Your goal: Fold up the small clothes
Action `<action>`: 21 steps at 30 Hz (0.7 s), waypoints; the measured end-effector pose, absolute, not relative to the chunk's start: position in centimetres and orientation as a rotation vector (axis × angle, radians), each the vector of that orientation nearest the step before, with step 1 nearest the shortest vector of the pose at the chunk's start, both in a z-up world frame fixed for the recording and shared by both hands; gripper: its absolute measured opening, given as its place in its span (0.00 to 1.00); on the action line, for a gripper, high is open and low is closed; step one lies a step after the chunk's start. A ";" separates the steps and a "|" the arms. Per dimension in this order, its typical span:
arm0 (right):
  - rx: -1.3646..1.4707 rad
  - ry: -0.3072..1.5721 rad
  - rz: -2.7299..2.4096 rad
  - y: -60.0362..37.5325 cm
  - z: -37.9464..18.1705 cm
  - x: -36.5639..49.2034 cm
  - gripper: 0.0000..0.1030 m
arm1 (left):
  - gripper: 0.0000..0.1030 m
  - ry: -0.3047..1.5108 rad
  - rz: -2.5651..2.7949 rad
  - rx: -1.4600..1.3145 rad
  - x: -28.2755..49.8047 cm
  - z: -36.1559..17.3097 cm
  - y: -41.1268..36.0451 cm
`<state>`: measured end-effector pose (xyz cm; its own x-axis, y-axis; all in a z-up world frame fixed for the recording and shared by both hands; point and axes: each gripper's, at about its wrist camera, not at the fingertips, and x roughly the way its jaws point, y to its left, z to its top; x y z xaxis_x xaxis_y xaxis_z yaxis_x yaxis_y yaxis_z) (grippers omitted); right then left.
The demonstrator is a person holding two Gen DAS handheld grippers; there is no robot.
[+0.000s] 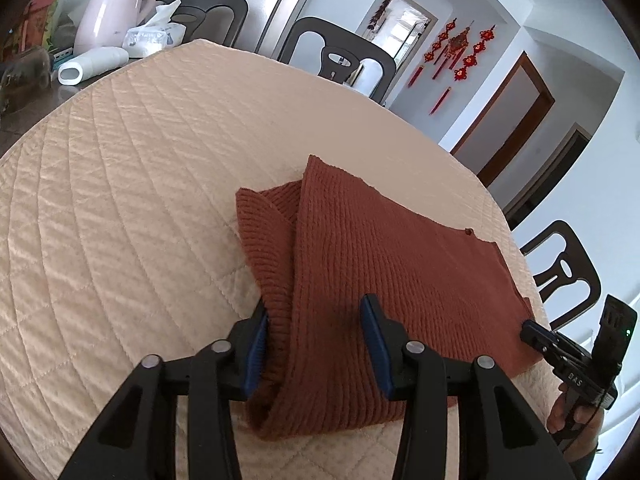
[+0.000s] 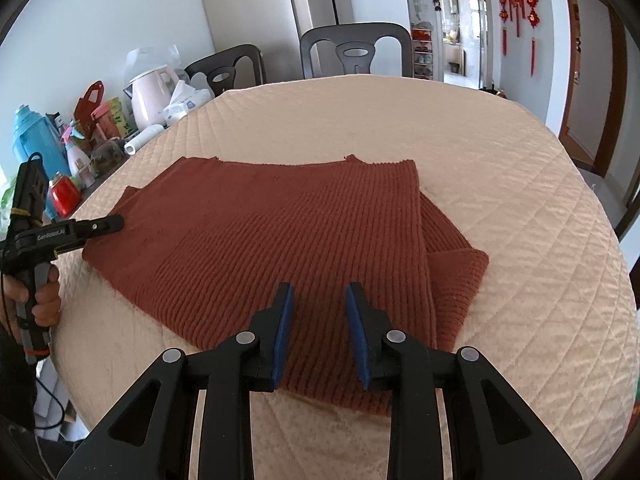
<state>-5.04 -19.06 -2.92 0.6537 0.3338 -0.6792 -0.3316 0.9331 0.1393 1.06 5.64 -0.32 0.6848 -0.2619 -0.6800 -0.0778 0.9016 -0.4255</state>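
Note:
A rust-brown ribbed knit garment (image 1: 384, 280) lies partly folded on the beige quilted table cover (image 1: 140, 200). My left gripper (image 1: 316, 320) is open, its blue-padded fingers astride a folded strip of the knit at its near edge. In the right wrist view the garment (image 2: 280, 240) lies flat, with a folded layer sticking out at its right. My right gripper (image 2: 318, 300) is open just above the garment's near edge. Each gripper shows in the other's view: the right one (image 1: 532, 330) at the garment's far corner, the left one (image 2: 108, 224) at its left corner.
A pink kettle (image 1: 108, 16), tissue pack (image 1: 152, 32) and white cylinder (image 1: 88, 65) stand at the table's far left, with bottles and jars (image 2: 60, 160) beside them. Dark chairs (image 2: 356, 54) ring the table. The table edge drops off near my right hand (image 1: 576, 416).

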 end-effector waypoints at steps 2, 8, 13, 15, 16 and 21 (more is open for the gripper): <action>0.012 0.767 0.378 -19.3 -2.9 -5.2 0.27 | 0.30 0.831 -0.086 -0.437 1.5 -0.4 5.7; 0.026 0.756 0.376 -19.8 -2.9 -5.6 0.27 | 0.17 0.815 -0.098 -0.410 1.4 1.2 5.1; 0.039 0.745 0.366 -20.4 -2.7 -6.0 0.27 | 0.16 0.732 -0.191 -0.379 1.3 4.8 2.9; 0.049 0.740 0.358 -20.8 -2.6 -6.0 0.27 | 0.15 0.712 -0.242 -0.363 1.6 5.9 1.5; 0.054 0.738 0.354 -21.0 -2.6 -6.0 0.27 | 0.15 0.707 -0.268 -0.355 2.0 6.3 0.6; 0.080 0.733 0.338 -21.9 -2.5 -6.4 0.27 | 0.15 0.748 -0.379 -0.332 3.9 5.8 -3.2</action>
<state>-6.36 -21.86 -2.49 0.6914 0.3300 -0.6427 -0.2747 0.9428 0.1887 3.94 -3.23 5.80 0.6717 -0.4458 -0.5917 0.2140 0.8814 -0.4211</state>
